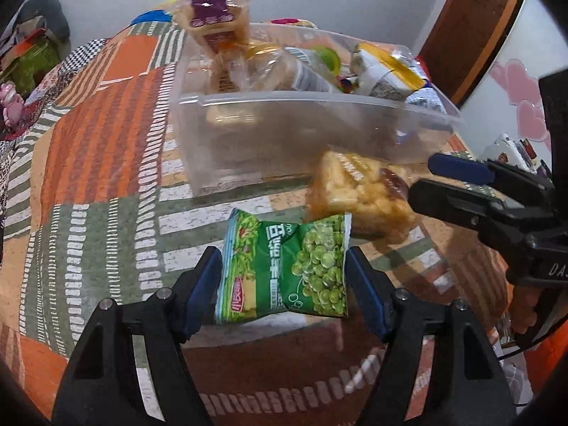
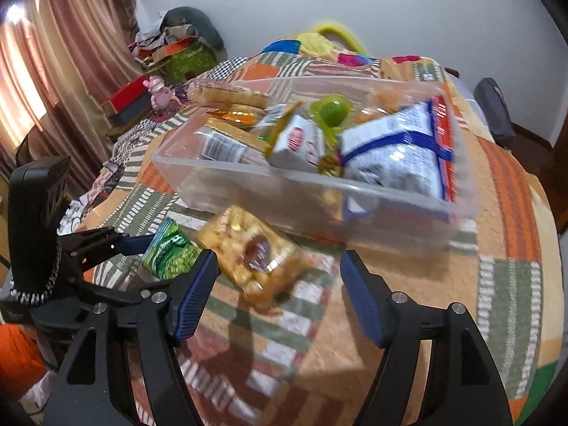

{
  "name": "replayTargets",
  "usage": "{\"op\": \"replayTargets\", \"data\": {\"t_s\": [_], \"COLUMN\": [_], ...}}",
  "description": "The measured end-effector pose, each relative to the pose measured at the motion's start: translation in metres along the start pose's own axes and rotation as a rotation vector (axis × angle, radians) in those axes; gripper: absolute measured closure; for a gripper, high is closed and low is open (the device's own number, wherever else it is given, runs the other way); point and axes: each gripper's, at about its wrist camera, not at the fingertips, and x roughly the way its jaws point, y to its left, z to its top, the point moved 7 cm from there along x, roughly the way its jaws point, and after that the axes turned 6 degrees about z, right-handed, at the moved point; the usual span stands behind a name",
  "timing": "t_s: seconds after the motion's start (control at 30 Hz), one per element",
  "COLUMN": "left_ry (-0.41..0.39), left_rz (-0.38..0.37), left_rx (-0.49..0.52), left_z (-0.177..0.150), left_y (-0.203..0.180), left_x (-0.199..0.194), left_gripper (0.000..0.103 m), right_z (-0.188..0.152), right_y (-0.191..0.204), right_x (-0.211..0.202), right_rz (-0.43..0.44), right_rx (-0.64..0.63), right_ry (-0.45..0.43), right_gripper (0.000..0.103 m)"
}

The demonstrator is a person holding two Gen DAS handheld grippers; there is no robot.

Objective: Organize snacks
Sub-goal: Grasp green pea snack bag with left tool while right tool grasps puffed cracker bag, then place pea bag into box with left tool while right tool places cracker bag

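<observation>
My left gripper (image 1: 284, 277) is shut on a green pea snack packet (image 1: 287, 269) and holds it above the patchwork quilt. The packet also shows in the right wrist view (image 2: 170, 250), held by the left gripper (image 2: 149, 248). A clear yellow snack bag (image 2: 248, 255) lies on the quilt in front of my right gripper (image 2: 277, 284), which is open and empty just short of it. It shows in the left wrist view (image 1: 358, 191) with the right gripper (image 1: 422, 177) beside it. A clear plastic bin (image 2: 248, 184) behind holds several snacks.
A purple-labelled bread pack (image 1: 216, 21) leans at the bin's far left corner (image 1: 227, 106). The patchwork quilt (image 2: 497, 248) covers the bed. Boxes and a pink toy (image 2: 159, 92) sit at the far left. A wooden door (image 1: 475, 25) stands to the right.
</observation>
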Motion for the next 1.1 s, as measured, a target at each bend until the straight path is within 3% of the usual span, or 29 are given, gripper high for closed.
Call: {"op": "replayTargets", "data": {"t_s": [0.23, 0.43, 0.53, 0.6, 0.63, 0.67, 1.1], "left_ry": [-0.018, -0.026, -0.034, -0.036, -0.035, -0.034, -0.117], "left_rz": [0.016, 0.014, 0.019, 0.021, 0.018, 0.015, 0.002], "left_rx": [0.003, -0.02, -0.025, -0.025, -0.028, -0.029, -0.028], "left_z": [-0.009, -0.014, -0.014, -0.015, -0.015, -0.015, 0.006], "left_y": [0.017, 0.028, 0.028, 0.028, 0.028, 0.027, 0.019], "left_x": [-0.004, -0.008, -0.009, -0.011, -0.012, -0.012, -0.056], "left_gripper": [0.042, 0.05, 0.051, 0.052, 0.052, 0.052, 0.053], "right_z": [-0.002, -0.021, -0.023, -0.021, -0.021, -0.021, -0.006], "right_y": [0.008, 0.02, 0.022, 0.021, 0.021, 0.02, 0.02], "right_x": [0.025, 0.03, 0.031, 0.032, 0.032, 0.031, -0.023], "right_rz": [0.005, 0.059, 0.032, 0.027, 0.034, 0.042, 0.023], "right_rx": [-0.042, -0.044, -0.068, -0.061, -0.053, -0.043, -0.047], "right_ry": [0.058, 0.108, 0.1, 0.089, 0.09, 0.086, -0.052], "right_gripper": [0.033, 0.032, 0.033, 0.045, 0.057, 0.059, 0.061]}}
